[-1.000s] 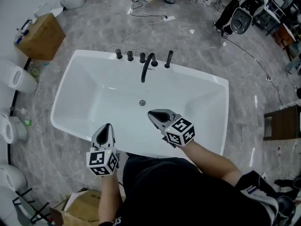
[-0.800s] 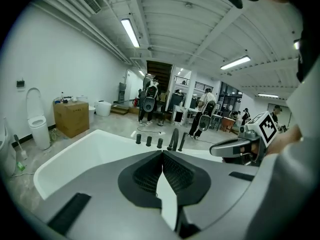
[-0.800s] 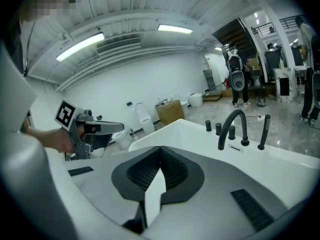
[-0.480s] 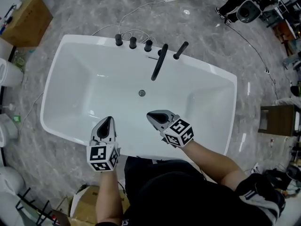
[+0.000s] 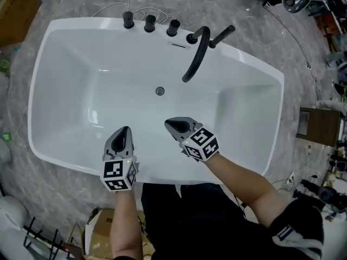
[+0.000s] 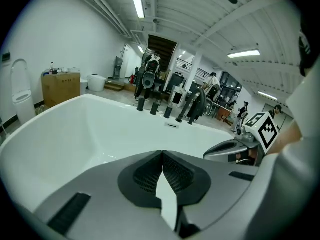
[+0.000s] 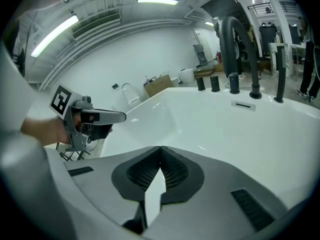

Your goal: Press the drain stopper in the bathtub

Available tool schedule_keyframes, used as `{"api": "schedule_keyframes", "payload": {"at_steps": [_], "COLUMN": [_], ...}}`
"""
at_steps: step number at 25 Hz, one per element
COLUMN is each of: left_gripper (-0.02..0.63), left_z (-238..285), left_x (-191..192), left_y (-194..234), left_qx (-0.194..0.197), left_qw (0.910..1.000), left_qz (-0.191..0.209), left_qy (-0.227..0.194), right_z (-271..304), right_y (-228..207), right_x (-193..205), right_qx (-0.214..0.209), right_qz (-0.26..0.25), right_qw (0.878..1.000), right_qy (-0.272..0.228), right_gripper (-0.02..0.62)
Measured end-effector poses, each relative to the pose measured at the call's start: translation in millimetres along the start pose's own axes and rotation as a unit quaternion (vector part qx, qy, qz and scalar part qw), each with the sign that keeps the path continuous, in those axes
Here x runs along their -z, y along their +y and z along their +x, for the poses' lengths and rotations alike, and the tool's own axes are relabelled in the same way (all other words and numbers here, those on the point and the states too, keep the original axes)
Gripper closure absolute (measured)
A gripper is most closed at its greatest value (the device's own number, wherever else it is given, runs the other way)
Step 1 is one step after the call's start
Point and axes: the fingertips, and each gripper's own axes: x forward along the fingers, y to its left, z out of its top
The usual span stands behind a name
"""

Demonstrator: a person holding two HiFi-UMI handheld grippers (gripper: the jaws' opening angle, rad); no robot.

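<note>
A small round metal drain stopper (image 5: pixel 160 91) sits in the floor of the white bathtub (image 5: pixel 65 53), near its middle. My right gripper (image 5: pixel 172 125) hangs over the tub's near half, shut and empty, pointing toward the stopper from a short way off. My left gripper (image 5: pixel 124 132) is shut too, above the near wall of the tub, left of the right one. In the left gripper view the jaws (image 6: pixel 162 155) meet tip to tip, and the right gripper (image 6: pixel 235 146) shows at the right. In the right gripper view the jaws (image 7: pixel 160 151) are closed; the stopper is hidden.
A black curved spout (image 5: pixel 196 53) reaches over the tub from the far rim, with black knobs (image 5: pixel 150 22) and a handle (image 5: pixel 223 35) beside it. A cardboard box (image 5: pixel 16 4) stands at the far left on the marble floor, a dark cabinet (image 5: pixel 317 126) at the right.
The view has shifted over the tub, so the tub and faucet sit higher in frame. Both grippers have moved forward over the tub's near edge, still shut.
</note>
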Motion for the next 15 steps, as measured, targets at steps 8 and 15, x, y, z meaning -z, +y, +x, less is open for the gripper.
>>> {"api": "schedule_keyframes", "payload": {"at_steps": [8, 15], "left_gripper": [0.591, 0.591], "left_z": [86, 169], "left_x": [65, 135], "left_y": [25, 61], "left_qx": [0.020, 0.011], "left_qw": [0.9982, 0.9959], "left_qz": [0.016, -0.017], "left_qy": [0.054, 0.088], "right_z": [91, 168], "right_y": [-59, -125], "right_x": [67, 124], "right_qx": [-0.019, 0.012], "right_qz": [-0.002, 0.012], "right_qw": [0.999, 0.998], "right_qy": [0.045, 0.054], "right_gripper": [0.580, 0.581]}}
